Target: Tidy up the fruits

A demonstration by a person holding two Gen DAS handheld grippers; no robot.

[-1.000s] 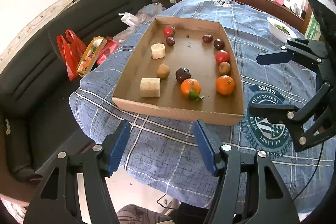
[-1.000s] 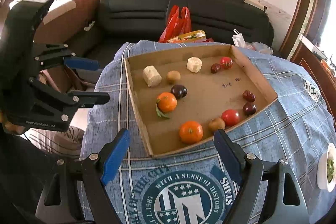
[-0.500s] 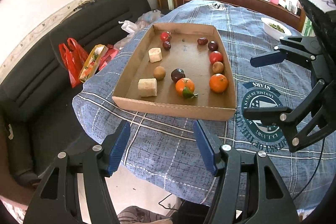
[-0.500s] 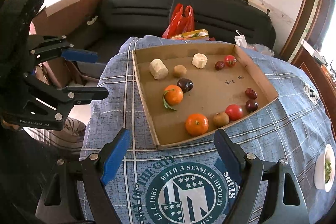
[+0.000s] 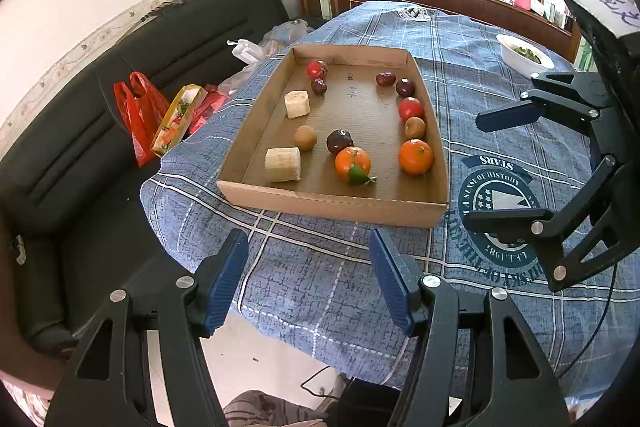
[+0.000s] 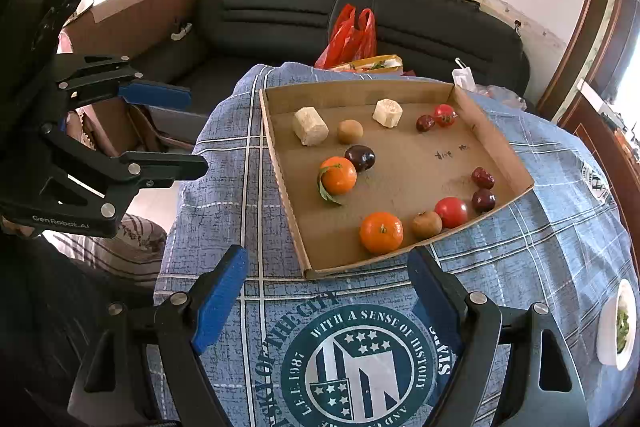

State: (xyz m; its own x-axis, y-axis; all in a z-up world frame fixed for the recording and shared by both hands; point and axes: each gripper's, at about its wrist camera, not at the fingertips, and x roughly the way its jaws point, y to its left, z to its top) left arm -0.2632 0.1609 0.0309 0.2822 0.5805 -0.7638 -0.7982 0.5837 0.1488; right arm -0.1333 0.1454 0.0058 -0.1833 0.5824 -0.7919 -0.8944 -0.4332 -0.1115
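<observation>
Both of your tools are spread wide and carrying nothing: the left tool (image 5: 308, 277) hangs over the bench (image 5: 328, 267) just short of the cardboard tray (image 5: 332, 201), and the right tool (image 6: 328, 303) hangs over the round emblem on the cloth, also short of the tray. All the fruit lies loose inside that tray.

Along the tray's right wall runs a tight row: a tangerine (image 5: 416, 157), a kiwi (image 5: 415, 127), a tomato (image 5: 410, 108), a dark plum (image 5: 405, 87) and a red date (image 5: 385, 79). Reach in there with jaws this wide and you will likely knock a neighbour, since these round pieces sit touching or nearly touching and would roll freely on flat cardboard.

Nearer the tray's middle, the leafy tangerine (image 5: 353, 164) rests against another dark plum (image 5: 339, 142); closing on one could shove the other away. The tomato and the small cherry tomato (image 5: 317, 69) at the tray's far end look soft, so a hard squeeze may split them.

The tray looks light and lies on a loose cloth near the bench edge. Catch its low front wall with a finger and the whole tray could slide. Your two tools also stand near each other beside the tray, so reaching in together risks a clash.
</observation>
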